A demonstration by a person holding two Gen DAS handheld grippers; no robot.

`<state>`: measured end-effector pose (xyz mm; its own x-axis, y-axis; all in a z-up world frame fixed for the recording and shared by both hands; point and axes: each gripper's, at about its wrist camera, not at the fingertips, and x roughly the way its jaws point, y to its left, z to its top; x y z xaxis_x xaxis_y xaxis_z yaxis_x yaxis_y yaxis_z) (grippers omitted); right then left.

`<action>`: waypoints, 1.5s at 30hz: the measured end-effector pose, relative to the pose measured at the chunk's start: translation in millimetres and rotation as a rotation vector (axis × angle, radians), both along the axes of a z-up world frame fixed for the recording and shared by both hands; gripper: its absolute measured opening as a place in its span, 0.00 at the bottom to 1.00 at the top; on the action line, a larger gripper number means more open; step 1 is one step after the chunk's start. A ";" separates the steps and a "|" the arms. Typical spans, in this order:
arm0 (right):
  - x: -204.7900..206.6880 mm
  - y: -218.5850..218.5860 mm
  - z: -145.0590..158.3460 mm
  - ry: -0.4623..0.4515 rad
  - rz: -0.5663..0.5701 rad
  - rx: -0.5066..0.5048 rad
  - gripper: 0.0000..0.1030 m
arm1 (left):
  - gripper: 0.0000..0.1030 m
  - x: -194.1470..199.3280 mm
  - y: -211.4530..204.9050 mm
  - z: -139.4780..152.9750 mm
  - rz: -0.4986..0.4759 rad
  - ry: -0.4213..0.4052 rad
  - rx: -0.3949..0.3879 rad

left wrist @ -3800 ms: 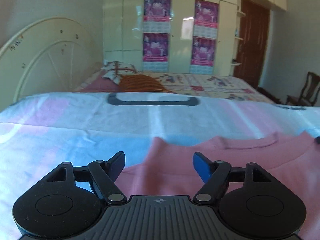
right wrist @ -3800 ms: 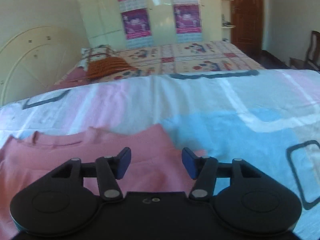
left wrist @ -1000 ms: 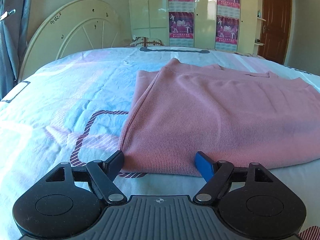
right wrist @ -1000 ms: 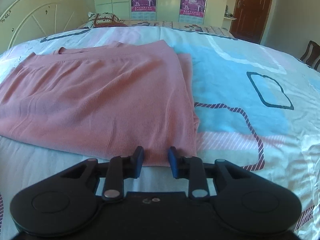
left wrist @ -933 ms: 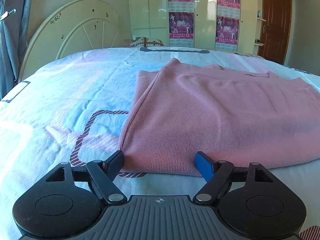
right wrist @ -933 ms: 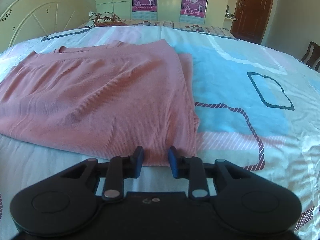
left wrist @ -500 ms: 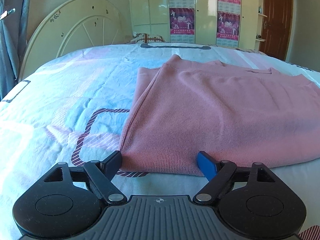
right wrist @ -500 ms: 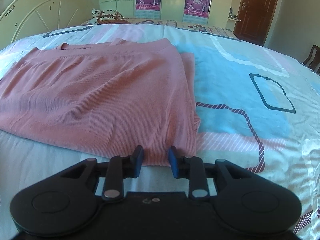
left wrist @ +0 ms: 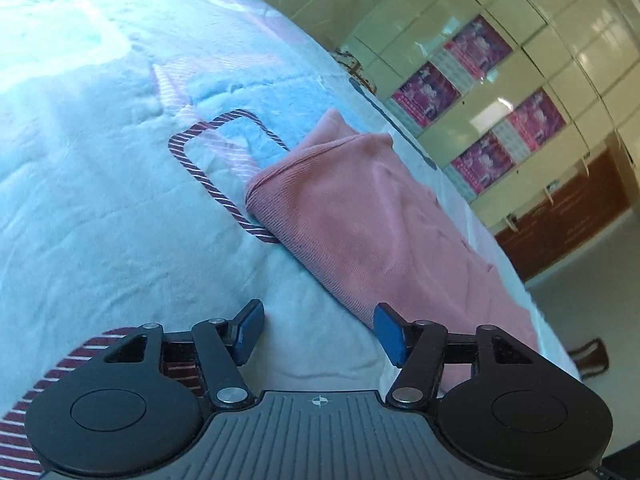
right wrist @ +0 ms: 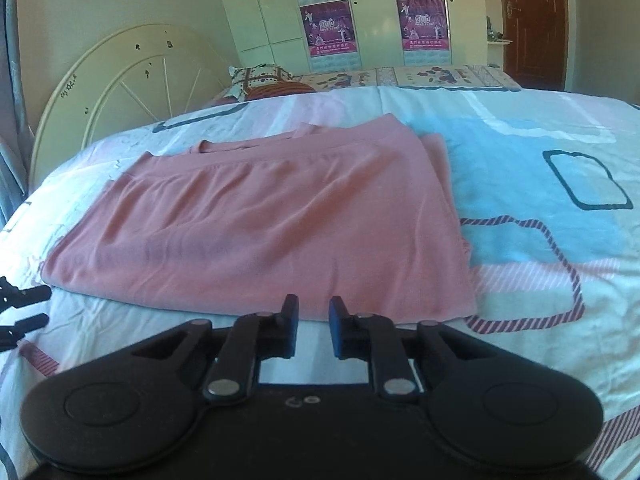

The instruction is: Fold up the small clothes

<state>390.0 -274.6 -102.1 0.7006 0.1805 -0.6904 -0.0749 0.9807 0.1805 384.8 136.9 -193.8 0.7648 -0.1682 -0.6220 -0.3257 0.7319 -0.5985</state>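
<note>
A pink knit garment lies folded flat on the patterned bed cover. In the left wrist view, which is strongly rolled, my left gripper hovers just short of the garment's near hem. Its jaws are closing, with only bed cover between them, and its right fingertip sits beside the hem. In the right wrist view the garment spreads ahead. My right gripper is at its near hem, jaws closing to a narrow gap with nothing between them.
A round cream headboard stands at the back left, with a pillow on a second bed behind. A wardrobe with posters and a brown door line the far wall. Black gripper parts show at the left edge.
The left gripper has rolled sharply and shifted off the hem onto bare bed cover, its jaws narrower. The right gripper has lifted back a little and its jaws have narrowed.
</note>
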 end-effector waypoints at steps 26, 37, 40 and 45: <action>132.4 109.7 -20.0 0.066 0.074 0.053 0.08 | 0.07 108.5 29.8 -30.4 0.123 -0.175 -0.249; 139.8 109.1 -33.9 0.109 0.075 0.017 0.02 | 0.08 132.8 30.9 -44.2 0.134 -0.104 -0.252; 141.9 107.3 -34.9 0.104 0.087 0.022 0.02 | 0.07 135.8 22.7 -26.3 0.098 -0.152 -0.221; 142.7 89.4 -31.3 0.089 0.090 0.109 0.02 | 0.07 148.2 -14.9 25.7 -0.005 -0.239 -0.145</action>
